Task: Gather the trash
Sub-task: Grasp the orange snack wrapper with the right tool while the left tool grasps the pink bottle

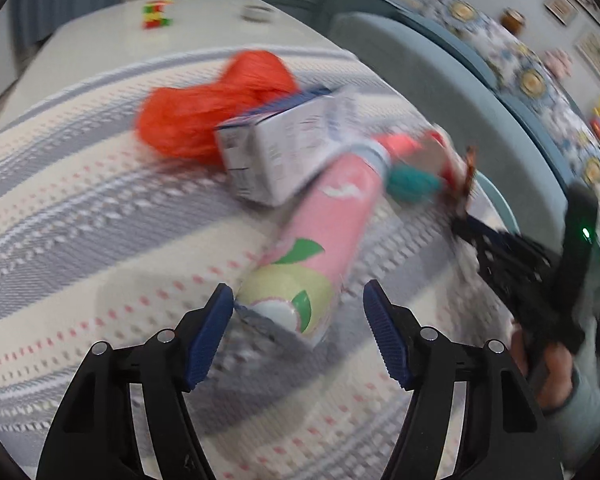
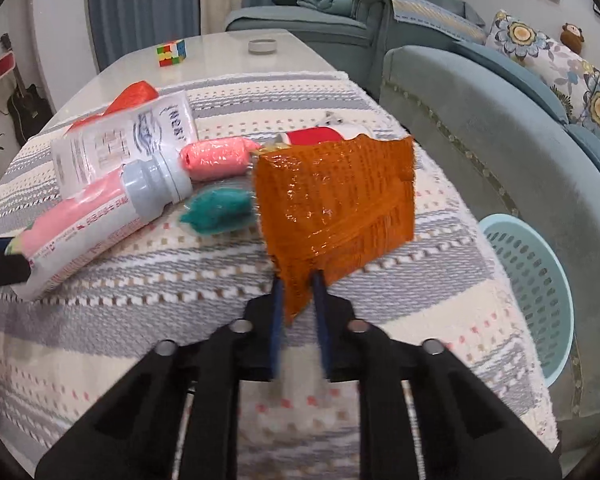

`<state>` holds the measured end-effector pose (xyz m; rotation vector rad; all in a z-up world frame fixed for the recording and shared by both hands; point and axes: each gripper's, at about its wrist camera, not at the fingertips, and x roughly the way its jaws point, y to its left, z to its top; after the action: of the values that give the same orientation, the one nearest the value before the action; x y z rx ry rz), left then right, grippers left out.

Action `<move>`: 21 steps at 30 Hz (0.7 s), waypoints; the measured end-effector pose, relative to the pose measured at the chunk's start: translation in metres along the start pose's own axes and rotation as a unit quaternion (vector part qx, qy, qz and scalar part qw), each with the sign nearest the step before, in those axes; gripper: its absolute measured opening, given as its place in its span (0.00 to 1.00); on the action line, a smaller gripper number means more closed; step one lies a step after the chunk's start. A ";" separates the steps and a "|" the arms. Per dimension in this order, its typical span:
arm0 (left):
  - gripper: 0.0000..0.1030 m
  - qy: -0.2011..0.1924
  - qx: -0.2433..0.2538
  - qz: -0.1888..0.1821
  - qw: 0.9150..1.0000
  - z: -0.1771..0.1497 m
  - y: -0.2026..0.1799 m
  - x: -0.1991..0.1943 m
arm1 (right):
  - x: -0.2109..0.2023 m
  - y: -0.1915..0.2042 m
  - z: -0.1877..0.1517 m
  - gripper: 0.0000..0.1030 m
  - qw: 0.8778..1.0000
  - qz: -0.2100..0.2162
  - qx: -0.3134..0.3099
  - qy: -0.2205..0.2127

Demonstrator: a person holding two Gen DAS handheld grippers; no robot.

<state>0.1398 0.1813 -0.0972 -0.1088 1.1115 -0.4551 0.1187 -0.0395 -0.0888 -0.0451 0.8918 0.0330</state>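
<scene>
Both wrist views look low across one striped tablecloth.

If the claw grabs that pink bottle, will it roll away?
Maybe. The pink bottle is round and lies on its side, so a nudge might roll it. It leans against the box, which may stop it. It looks like light plastic. The open left claw straddles its base.

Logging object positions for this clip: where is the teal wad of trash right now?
In the right wrist view the teal wad lies on the striped tablecloth, left of centre, beside the pink bottle's grey cap, just below the pink wad.
</scene>
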 end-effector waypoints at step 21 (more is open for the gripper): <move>0.46 -0.014 -0.007 0.096 0.995 -0.001 -0.050 0.037 | -0.068 -0.045 -0.034 0.09 0.985 0.116 -0.111 -0.058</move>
<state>0.1373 0.1211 -0.1133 -0.0193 1.0858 -0.2732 0.0517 -0.0869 -0.0554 -0.1464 0.7701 0.3494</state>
